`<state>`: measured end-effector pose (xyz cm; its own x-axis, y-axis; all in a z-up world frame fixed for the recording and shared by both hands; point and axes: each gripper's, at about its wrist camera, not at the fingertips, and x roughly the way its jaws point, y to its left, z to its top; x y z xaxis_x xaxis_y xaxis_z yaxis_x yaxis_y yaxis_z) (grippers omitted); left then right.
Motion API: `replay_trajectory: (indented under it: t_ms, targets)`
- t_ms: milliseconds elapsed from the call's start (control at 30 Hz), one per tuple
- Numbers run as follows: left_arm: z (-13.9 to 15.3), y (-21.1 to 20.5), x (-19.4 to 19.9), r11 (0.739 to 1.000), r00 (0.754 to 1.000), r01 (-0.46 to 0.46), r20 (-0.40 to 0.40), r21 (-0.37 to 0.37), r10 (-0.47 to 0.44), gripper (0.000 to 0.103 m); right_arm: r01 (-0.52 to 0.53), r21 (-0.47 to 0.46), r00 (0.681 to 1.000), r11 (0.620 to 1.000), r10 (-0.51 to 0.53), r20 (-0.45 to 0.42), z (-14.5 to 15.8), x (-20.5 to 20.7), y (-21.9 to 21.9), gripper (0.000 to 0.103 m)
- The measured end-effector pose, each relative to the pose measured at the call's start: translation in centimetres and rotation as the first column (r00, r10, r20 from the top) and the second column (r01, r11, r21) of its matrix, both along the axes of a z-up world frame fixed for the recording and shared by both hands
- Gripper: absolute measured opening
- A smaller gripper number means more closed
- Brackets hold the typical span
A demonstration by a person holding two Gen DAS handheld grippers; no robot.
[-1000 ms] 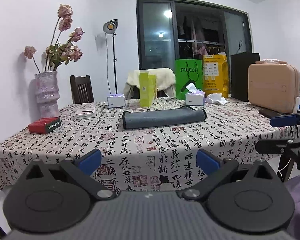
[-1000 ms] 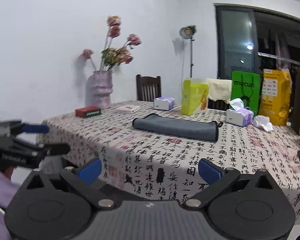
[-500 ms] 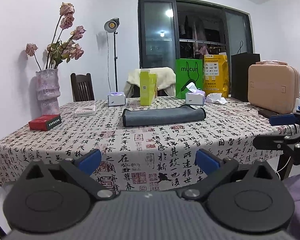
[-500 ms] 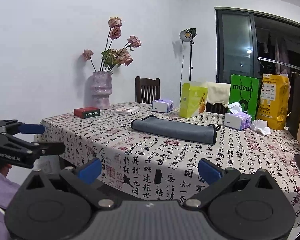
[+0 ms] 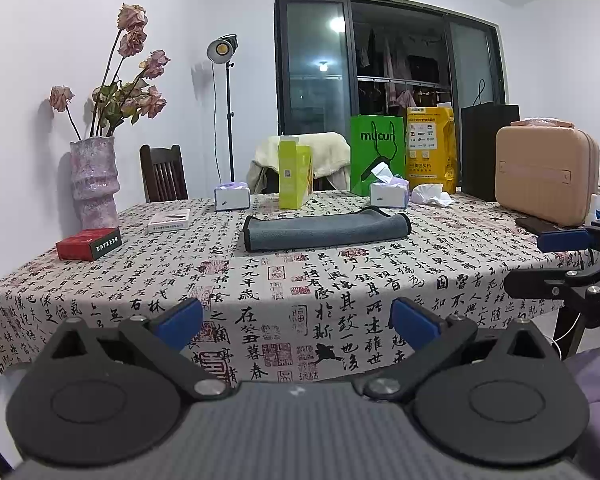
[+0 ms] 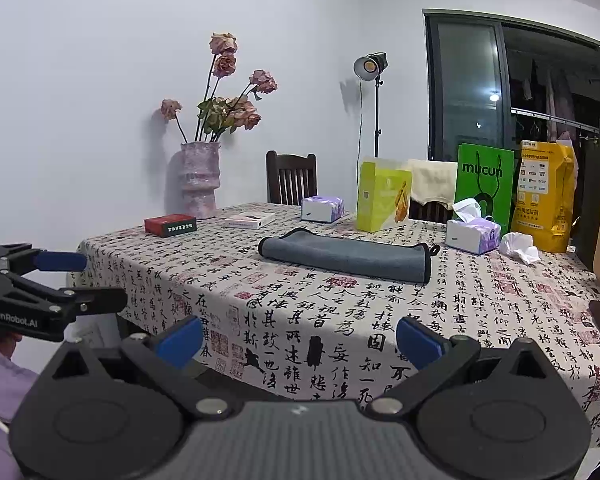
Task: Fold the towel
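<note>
- The left gripper (image 5: 296, 320) is held off the near edge of the bench (image 5: 340, 280), its blue-padded fingers spread wide with nothing between them — open and empty.
- The right gripper (image 6: 298, 338) is likewise off the near edge, fingers wide apart and holding nothing.
- Each gripper shows in the other's camera: the right one at the far right of the left wrist view, the left one at the far left of the right wrist view, both beside the bench and apart from it.
- The grey towel (image 5: 326, 232) lies straight ahead of the left gripper, well beyond its fingertips, on the patterned tablecloth (image 5: 140, 280); it is already folded into a long, narrow band with a dark trimmed edge.
- From the right gripper the towel (image 6: 346, 256) sits ahead and slightly to the right, also well out of reach, with a small loop at its right end.
- Behind the towel stand a yellow-green carton (image 5: 295, 176), a tissue box (image 5: 232, 197) to its left and another tissue box (image 5: 388, 194) to its right with a crumpled tissue (image 5: 432, 196) beside it.
- Left of the towel lie a red box (image 5: 89, 244) and a flat white box (image 5: 169, 221); a vase of dried roses (image 5: 94, 182) stands at the left rear corner.
- A beige hard case (image 5: 546, 176) stands at the right rear — near a green paper bag (image 5: 376, 152) and a yellow bag (image 5: 430, 144).
</note>
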<state>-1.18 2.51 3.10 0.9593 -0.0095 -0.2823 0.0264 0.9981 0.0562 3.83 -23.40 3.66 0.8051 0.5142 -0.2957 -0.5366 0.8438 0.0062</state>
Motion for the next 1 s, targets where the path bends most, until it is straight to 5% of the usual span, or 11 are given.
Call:
replay_trajectory:
  t_ms: [1000]
  targets:
    - [-0.32, -0.42, 0.16, 1.000, 1.000, 0.003, -0.006, 0.002, -0.003, 0.103, -0.004, 0.005, 1.000, 1.000, 0.004, -0.012, -0.35, 0.46, 0.07, 0.103]
